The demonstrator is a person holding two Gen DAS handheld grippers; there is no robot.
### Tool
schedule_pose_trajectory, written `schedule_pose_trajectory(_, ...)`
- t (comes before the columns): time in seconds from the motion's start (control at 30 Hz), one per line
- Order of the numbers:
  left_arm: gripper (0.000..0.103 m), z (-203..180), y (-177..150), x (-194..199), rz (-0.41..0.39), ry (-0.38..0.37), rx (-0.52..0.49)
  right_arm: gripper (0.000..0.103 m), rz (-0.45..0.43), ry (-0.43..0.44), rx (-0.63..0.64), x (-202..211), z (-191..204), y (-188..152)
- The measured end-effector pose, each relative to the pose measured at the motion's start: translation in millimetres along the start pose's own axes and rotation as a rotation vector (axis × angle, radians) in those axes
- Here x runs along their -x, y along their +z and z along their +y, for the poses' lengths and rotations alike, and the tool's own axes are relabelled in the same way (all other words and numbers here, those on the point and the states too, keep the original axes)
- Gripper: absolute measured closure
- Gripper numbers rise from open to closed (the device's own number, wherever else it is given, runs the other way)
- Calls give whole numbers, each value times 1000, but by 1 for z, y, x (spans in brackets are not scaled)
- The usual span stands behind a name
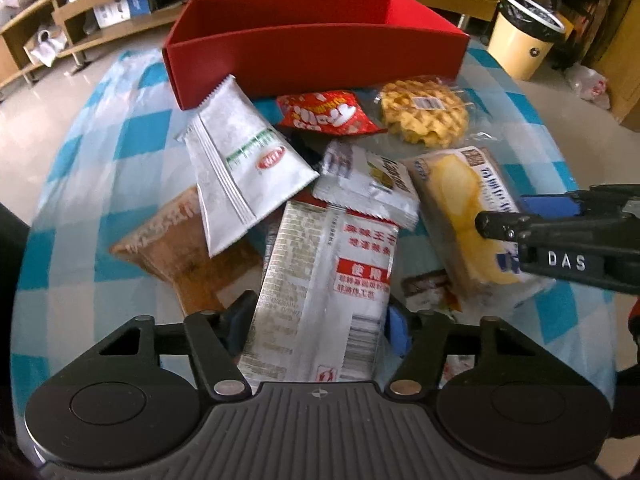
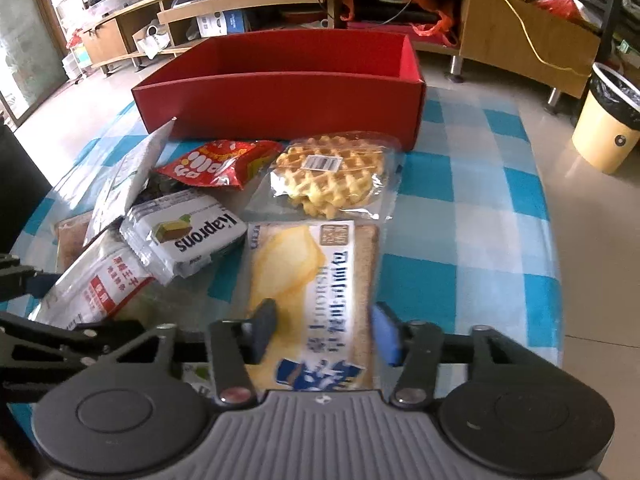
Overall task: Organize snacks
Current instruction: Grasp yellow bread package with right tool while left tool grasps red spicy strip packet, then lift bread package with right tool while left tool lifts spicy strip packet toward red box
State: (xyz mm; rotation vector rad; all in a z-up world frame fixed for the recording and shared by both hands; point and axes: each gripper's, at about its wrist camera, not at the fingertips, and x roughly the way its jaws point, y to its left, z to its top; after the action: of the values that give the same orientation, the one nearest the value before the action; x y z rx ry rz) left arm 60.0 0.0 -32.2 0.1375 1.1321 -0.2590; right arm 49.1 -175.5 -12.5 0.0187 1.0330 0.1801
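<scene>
Lift both packets straight up and clear the pile before swinging toward the red box point(image 2: 280, 92) at the top of the frame. Your right gripper point(image 2: 324, 332) is clamped on the yellow bread packet point(image 2: 312, 272) at lower centre; your left gripper point(image 1: 316, 320) is pressing on the silver-and-red packet point(image 1: 320, 280), lower centre, on the bench point(image 2: 460, 240).

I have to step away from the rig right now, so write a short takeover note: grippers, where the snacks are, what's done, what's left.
Left gripper: jaws around the long silver packet with red label; whether the pads press it is unclear.
Right gripper: shut on the yellow cake slice in clear wrapper.
Red cardboard box: at the far side of the blue-checked tablecloth; no snack visible inside.
Still outside it: wrapped waffle, red puffed-snack bag, silver Kaprons wafer pack, white triangular sachet, brown packet.
Done: nothing boxed. Left: every snack.
</scene>
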Motion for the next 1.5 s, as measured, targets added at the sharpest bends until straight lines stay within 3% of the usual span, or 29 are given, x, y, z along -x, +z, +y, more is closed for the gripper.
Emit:
schedule_pose_trajectory(0.2,24,-5,-3,-6,20,12,-18,57,18,14,-46,1,-10,0)
schedule_pose_trajectory(0.23,23,-6,-3,-7,20,10,-18,49,28,20,-46,-1,-9,2)
schedule_pose_trajectory(0.33,20,-8,-3,-9,17,21,-28,41,22,19,-25,-7,1,3)
schedule_pose_trajectory(0.43,17,-14,-7,-11,12,46,-66,25,2,-37,26,-10,12,4)
schedule_pose_trajectory(0.5,15,-18,-10,-13,7,66,-98,23,9,-22,26,-12,14,3)
schedule_pose_trajectory(0.63,18,-25,-14,-17,1,119,-158,4,60,-41,61,-31,18,-7)
schedule_pose_trajectory(0.67,22,-26,-15,-17,-3,137,-166,5,63,-50,64,-32,18,-7)
schedule_pose_trajectory(0.7,32,-25,-14,-15,-7,136,-163,9,71,-44,49,-30,16,-5)
schedule_pose_trajectory(0.73,35,-23,-13,-13,-6,122,-148,23,68,-45,41,-28,14,-4)
schedule_pose_trajectory(0.77,36,-19,-11,-11,0,102,-124,30,53,-52,41,-23,13,-4)
schedule_pose_trajectory(0.87,37,-10,-10,-9,16,63,-63,33,49,-44,56,-17,10,-5)
schedule_pose_trajectory(1.07,37,1,-14,1,32,54,31,35,18,-12,46,0,1,-9)
schedule_pose_trajectory(1.23,37,9,0,-1,49,-20,95,36,-26,7,21,17,-1,-5)
schedule_pose_trajectory(1.33,37,11,2,-10,52,-8,111,36,-3,8,32,10,1,-7)
schedule_pose_trajectory(1.5,24,13,4,-8,35,-14,113,36,31,17,29,-2,1,-8)
